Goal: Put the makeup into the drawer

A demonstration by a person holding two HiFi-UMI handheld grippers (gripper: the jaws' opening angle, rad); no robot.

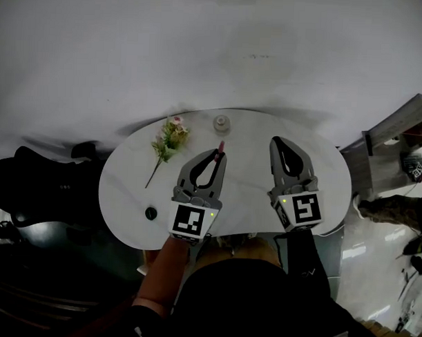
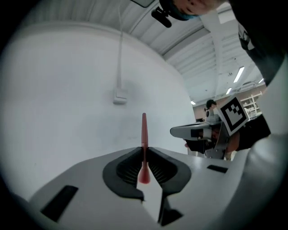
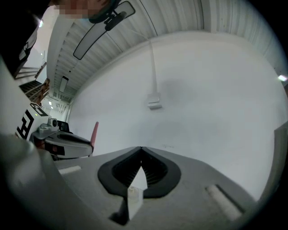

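A thin pink-red makeup stick (image 2: pixel 144 130) is pinched between the pads of my left gripper (image 2: pixel 144 149) and pokes out past the tips towards the white wall. In the head view the left gripper (image 1: pixel 220 153) is held over the middle of the white oval table (image 1: pixel 260 135), with the stick (image 1: pixel 221 145) showing at its tips. My right gripper (image 1: pixel 276 142) is beside it on the right, jaws together with nothing in them. In the right gripper view its jaws (image 3: pixel 141 148) meet at the tip, and the left gripper (image 3: pixel 63 143) with the stick (image 3: pixel 94 134) shows at the left. No drawer is in view.
On the table lie a sprig of flowers (image 1: pixel 169 139), a small clear jar (image 1: pixel 221 122) at the far edge, and a small black round thing (image 1: pixel 151 213) near the front left. A black chair (image 1: pixel 37 186) stands to the left; grey shelving (image 1: pixel 399 126) stands to the right.
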